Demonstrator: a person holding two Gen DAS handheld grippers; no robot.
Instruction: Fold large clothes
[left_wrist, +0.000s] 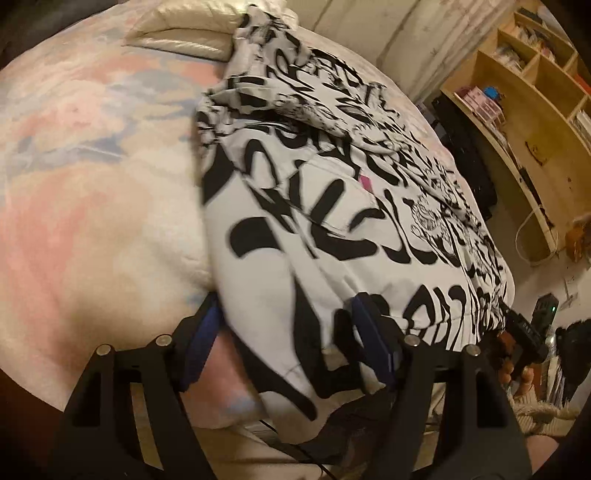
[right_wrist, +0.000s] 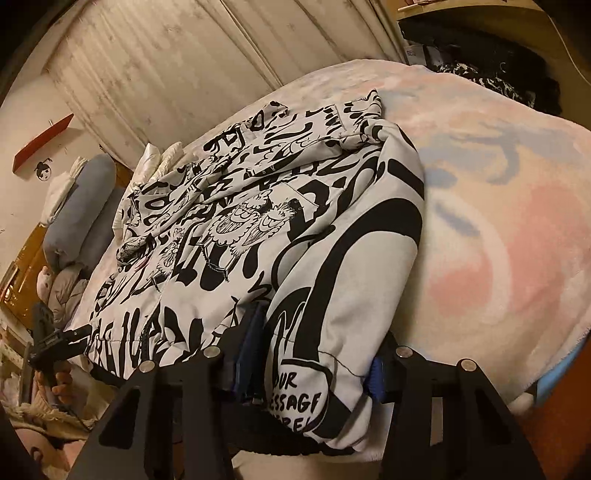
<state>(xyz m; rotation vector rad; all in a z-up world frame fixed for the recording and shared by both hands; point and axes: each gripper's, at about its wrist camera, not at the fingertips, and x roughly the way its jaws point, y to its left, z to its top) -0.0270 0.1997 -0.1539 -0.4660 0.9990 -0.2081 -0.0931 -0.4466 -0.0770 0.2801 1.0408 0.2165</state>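
Both pairs of fingers stand spread apart around the near hem of the garment, not pinched shut on it. On the left gripper, seen in the left wrist view, one blue-padded finger sits at lower left of centre against the bed cover just beside the cloth's edge, and the other lies on top of the printed fabric at lower centre-right, with a loose corner of the cloth hanging between them. On the right gripper, seen in the right wrist view, one blue-padded finger rests on the printed cloth at lower centre and the other shows just past the cloth's rounded right edge; a fold bearing a printed speech bubble lies between the two. The garment is a large white hoodie covered in black graffiti lettering and cartoon drawings, lying spread over the bed, which wears a fluffy blanket in pale pink, blue and cream. In the left view the hoodie runs from the upper centre of the frame down to the lower centre, its near hem drooping over the bed's edge. A cream pillow lies at the upper left of that frame beyond the hoodie, and a wooden shelf unit with compartments fills the upper right.
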